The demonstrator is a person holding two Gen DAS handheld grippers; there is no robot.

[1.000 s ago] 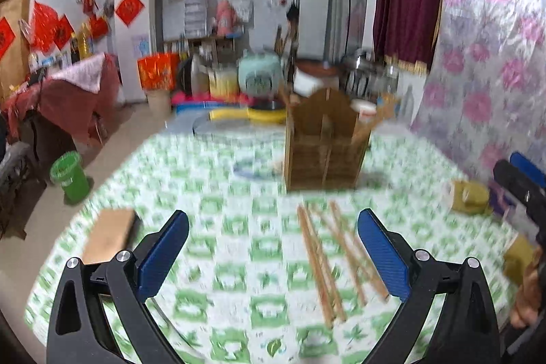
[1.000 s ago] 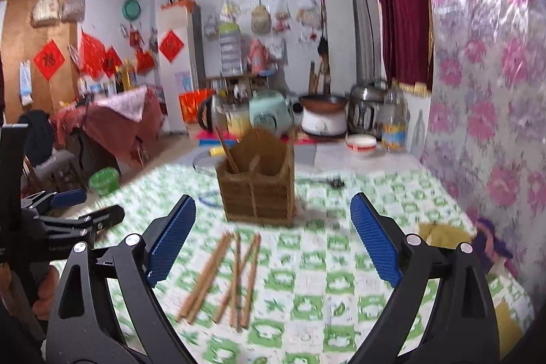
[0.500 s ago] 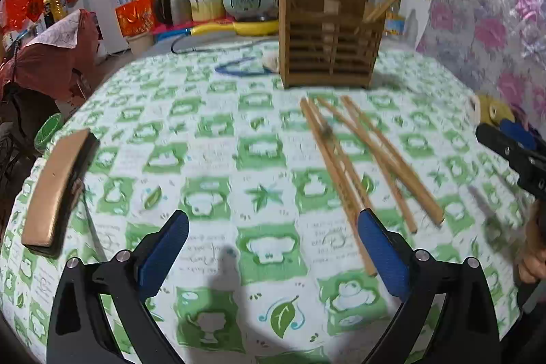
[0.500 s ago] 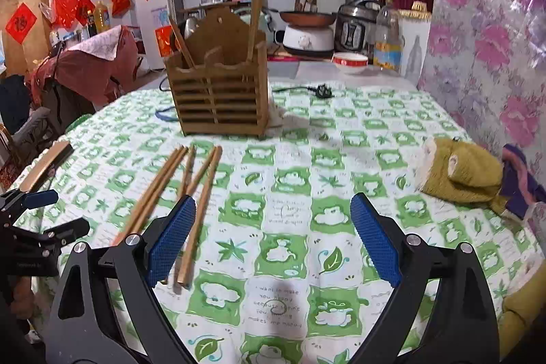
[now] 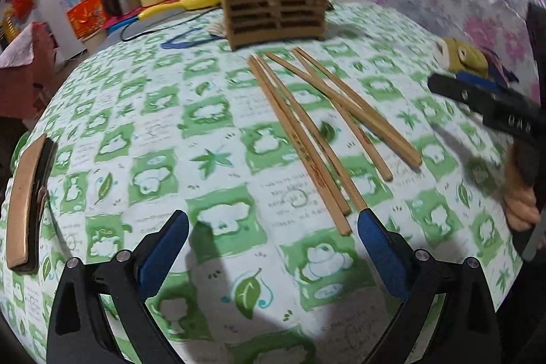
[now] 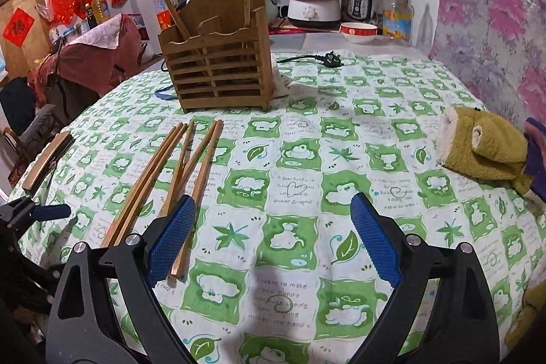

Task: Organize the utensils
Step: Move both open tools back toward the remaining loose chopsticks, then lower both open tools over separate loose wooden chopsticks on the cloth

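Note:
Several wooden chopsticks (image 5: 309, 125) lie loose on the green-patterned tablecloth (image 5: 211, 159), fanned toward a slatted wooden utensil holder (image 5: 274, 5) that has a few chopsticks standing in it. My left gripper (image 5: 273, 248) hangs open just short of their near ends, its right finger close to one tip. In the right wrist view the chopsticks (image 6: 184, 166) run under the left finger of my open right gripper (image 6: 273, 234), and the holder (image 6: 218, 70) stands farther back. Both grippers hold nothing.
A flat brown-and-black bar (image 5: 29, 200) lies at the table's left edge. A green plush toy (image 6: 484, 145) sits at the right edge. A black plug and cord (image 6: 327, 58) lie behind the holder. Pots and a bottle (image 6: 396, 5) stand at the far end.
Both grippers have dropped lower and moved in toward the chopsticks, which now look much larger and nearer. Their jaws have stayed open and the chopsticks have not moved.

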